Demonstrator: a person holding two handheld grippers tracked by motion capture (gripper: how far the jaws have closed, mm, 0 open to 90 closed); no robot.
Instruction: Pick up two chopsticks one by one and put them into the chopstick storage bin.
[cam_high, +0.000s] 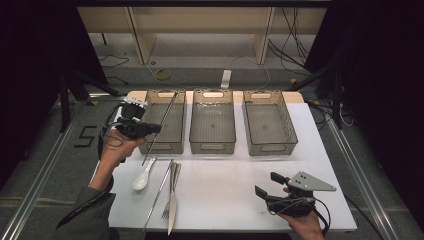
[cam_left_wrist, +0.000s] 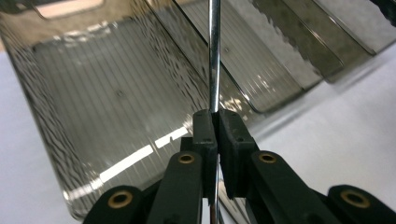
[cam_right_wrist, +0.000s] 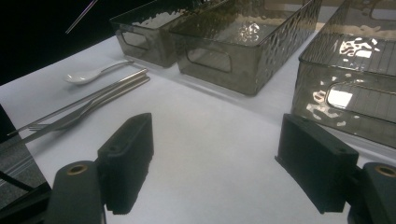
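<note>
A white table (cam_high: 235, 190) carries three smoky transparent bins in a row along its far half: the left bin (cam_high: 172, 142), the middle bin (cam_high: 213, 142) and the right bin (cam_high: 272, 145), all with nothing lying on their ribbed floors. The left gripper (cam_high: 150, 128) hangs over the near left corner of the left bin, and its jaws are clenched on a thin metal chopstick (cam_high: 161, 127) (the left gripper view shows the pads pinching the rod with no gap beside it). The chopstick runs slanted, its upper end above the far part of the left bin and its lower end out past the bin's near wall, above the table. The right gripper (cam_high: 268, 186) rests low near the table's near right corner, well apart from the bins, its jaws spread wide with nothing between them. On the table in front of the left bin lie a white spoon (cam_high: 143, 176), a second chopstick (cam_high: 159, 194), a knife (cam_high: 172, 202) and a fork (cam_high: 168, 207), the last three close together and roughly parallel.
</note>
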